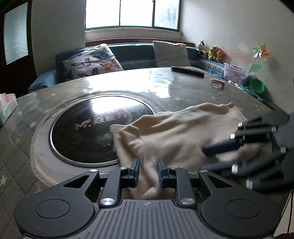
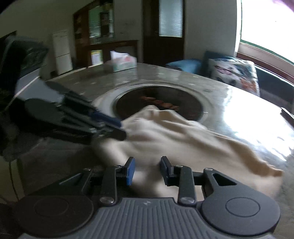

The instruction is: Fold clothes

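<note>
Two hand-held grippers work over one round table (image 1: pixel 165 86), whose glossy stone-grey top carries a dark circular inset plate (image 1: pixel 88 128) ringed in metal at its centre. Behind the table, a blue sofa (image 1: pixel 132 51) runs beneath the window (image 1: pixel 132 13) and holds a butterfly-print cushion (image 1: pixel 91 60) and a plain pale cushion (image 1: pixel 170 54).

Cream garment (image 1: pixel 174 132): lies crumpled on the near side of the table, one edge overlapping the rim of the inset plate, the rest spreading toward the table's edge.

Left gripper (image 1: pixel 148 171): a bunched fold of the cream cloth runs between its blue pads, and the jaws stand narrowly apart, closed onto that fold. In the right wrist view the same gripper (image 2: pixel 119 128) meets the garment's left-hand edge.

Right gripper (image 2: pixel 147 171): jaws partly apart over the cloth, which lies beneath and between them; the blurred view does not show the pads pressing on it. From the left wrist view this gripper (image 1: pixel 205 156) reaches in over the garment's right-hand part.

Smaller items: a tissue box (image 2: pixel 122 63) on the far side of the table; a dark remote control (image 1: pixel 187 71) and a small pink object (image 1: pixel 217 82) near the window side.
</note>
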`<state>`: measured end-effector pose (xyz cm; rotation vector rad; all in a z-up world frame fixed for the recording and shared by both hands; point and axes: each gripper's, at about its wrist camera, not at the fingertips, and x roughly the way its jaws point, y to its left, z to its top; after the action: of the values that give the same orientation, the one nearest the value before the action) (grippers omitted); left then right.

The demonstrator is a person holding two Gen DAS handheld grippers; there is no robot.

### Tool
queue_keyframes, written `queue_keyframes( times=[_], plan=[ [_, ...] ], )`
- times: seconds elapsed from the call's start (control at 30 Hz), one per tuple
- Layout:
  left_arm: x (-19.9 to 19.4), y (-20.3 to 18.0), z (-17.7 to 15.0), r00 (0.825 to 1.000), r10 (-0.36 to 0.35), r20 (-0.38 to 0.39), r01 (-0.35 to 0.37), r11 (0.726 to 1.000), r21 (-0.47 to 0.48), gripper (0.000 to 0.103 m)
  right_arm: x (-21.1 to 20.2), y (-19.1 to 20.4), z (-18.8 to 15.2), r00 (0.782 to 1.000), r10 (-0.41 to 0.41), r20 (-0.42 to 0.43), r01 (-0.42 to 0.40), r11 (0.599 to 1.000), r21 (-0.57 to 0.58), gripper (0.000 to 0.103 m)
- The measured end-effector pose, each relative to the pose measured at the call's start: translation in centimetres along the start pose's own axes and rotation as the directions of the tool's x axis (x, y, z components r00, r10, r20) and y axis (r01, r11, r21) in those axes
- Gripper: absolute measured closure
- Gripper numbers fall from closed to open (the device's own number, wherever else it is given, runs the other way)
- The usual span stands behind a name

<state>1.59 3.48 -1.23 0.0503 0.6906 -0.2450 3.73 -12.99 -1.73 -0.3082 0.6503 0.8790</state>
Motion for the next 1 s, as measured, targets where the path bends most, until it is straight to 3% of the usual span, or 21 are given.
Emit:
queue_keyframes(
  times=[0.13, 0.23, 0.33, 0.47, 0.67, 0.77, 1.0],
  plan=[
    [-0.9, -0.3, 0.2, 0.999, 0.041, 0.03, -0.041, 0.999, 0.009, 0.08, -0.4, 1.8, -0.3, 0.999, 0.037, 0.018, -0.036, 0.998, -0.049, 0.067],
    [-1.9, -1.0, 0.4, 0.998, 0.02, 0.056, -0.021, 1.0, 0.014, 0.08, -1.4, 1.8, -0.3, 0.997, 0.064, 0.032, -0.063, 0.998, -0.029, 0.066],
    [-2.3, -1.8, 0.4, 0.997, -0.008, 0.071, 0.006, 1.0, 0.026, 0.08, -3.2, 0.3, -0.8, 0.998, 0.021, 0.054, -0.024, 0.999, 0.039, 0.062],
    [-1.5, -2.5, -0.3, 0.999, -0.013, 0.033, 0.011, 0.998, 0.059, 0.08, -5.8, -2.4, -2.2, 0.996, -0.071, 0.061, 0.061, 0.986, 0.155, 0.062],
    [-0.7, -2.0, -1.2, 1.0, -0.005, -0.009, 0.006, 0.999, 0.042, 0.081, -8.0, -6.4, -5.3, 0.983, -0.184, -0.01, 0.178, 0.936, 0.302, 0.062],
    [-0.9, -1.9, -1.0, 1.0, -0.009, -0.012, 0.009, 0.999, 0.043, 0.079, -8.5, -7.4, -6.3, 0.986, -0.164, -0.027, 0.163, 0.922, 0.352, 0.063],
    [-1.2, -1.5, 1.0, 1.0, -0.009, 0.029, 0.009, 1.0, 0.013, 0.079, -8.9, -9.0, -3.9, 0.977, -0.204, 0.054, 0.173, 0.922, 0.347, 0.062]
  ],
)
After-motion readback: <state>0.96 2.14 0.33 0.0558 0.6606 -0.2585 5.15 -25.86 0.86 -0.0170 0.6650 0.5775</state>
